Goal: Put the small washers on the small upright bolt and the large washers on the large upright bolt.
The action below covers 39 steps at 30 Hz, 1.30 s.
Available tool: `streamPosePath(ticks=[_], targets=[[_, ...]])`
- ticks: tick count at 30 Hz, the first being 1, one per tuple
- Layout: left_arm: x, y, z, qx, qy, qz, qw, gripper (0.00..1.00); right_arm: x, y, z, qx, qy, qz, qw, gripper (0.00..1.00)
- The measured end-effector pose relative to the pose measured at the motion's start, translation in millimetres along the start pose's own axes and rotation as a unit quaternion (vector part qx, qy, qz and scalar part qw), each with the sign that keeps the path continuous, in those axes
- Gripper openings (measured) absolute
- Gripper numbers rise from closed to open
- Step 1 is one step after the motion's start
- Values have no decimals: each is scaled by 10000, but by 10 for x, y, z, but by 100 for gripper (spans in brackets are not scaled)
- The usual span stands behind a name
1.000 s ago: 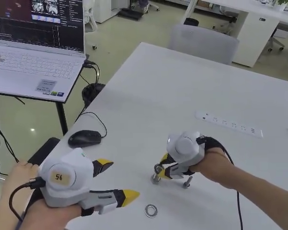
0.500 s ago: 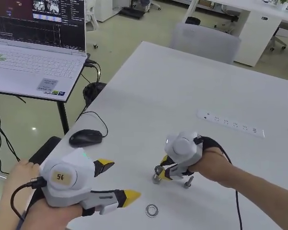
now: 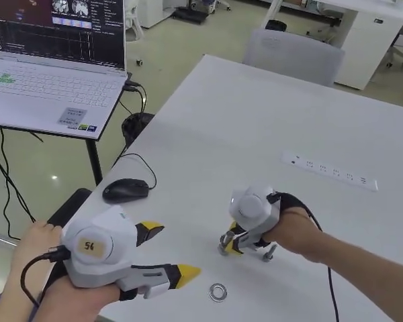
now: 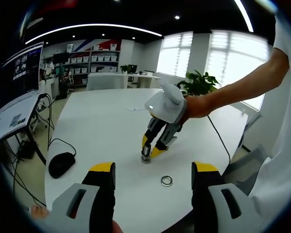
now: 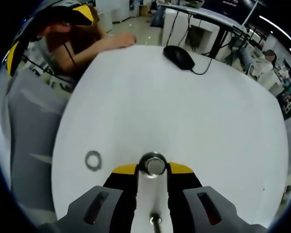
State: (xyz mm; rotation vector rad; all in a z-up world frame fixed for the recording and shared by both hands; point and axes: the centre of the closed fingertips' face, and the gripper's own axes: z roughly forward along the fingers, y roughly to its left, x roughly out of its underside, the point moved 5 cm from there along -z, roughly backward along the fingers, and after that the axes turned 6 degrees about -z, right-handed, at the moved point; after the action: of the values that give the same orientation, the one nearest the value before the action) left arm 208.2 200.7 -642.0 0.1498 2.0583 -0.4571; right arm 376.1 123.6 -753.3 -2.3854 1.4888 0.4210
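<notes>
A loose washer (image 3: pixel 217 292) lies flat on the white tabletop (image 3: pixel 255 127) near its near edge, touching nothing. Just beyond it an upright bolt (image 3: pixel 223 243) stands under the right tool (image 3: pixel 232 243), which points down at it. In the right gripper view the yellow-tipped jaws sit close together on either side of the bolt's round metal top. Whether they pinch a washer there I cannot tell. A second upright bolt (image 3: pixel 269 253) stands just to the right, beside the hand that holds this tool.

The left tool (image 3: pixel 169 249) hovers at the near left corner of the tabletop, its jaws spread wide and holding nothing. The washer is to the right of its tips.

Farther left, near the tabletop's left edge, rests a black computer mouse (image 3: pixel 125 190) with its cable. A white power strip (image 3: pixel 336 172) lies well off on the far right. An open laptop (image 3: pixel 54 74) sits on a stand left of the tabletop.
</notes>
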Motion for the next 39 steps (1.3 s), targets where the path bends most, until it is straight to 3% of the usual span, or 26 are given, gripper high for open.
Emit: streamPosePath(ticks=[9,19,28,39], targets=[[12,1,-8,-7,18,-4,10000,63,56,7,140,-22,108,87,9999,24],[2,-21,9,22,11,11,10000,63,76,28,131,-19,130,121,9998,25],[-13,-30,12,38,-1,40,10000,63,104,10,-79,131,-157,366,9991,31],[-19,-56,-5,71,-5,55,10000,63,173,79,-377,380,-602,745,9947,34]])
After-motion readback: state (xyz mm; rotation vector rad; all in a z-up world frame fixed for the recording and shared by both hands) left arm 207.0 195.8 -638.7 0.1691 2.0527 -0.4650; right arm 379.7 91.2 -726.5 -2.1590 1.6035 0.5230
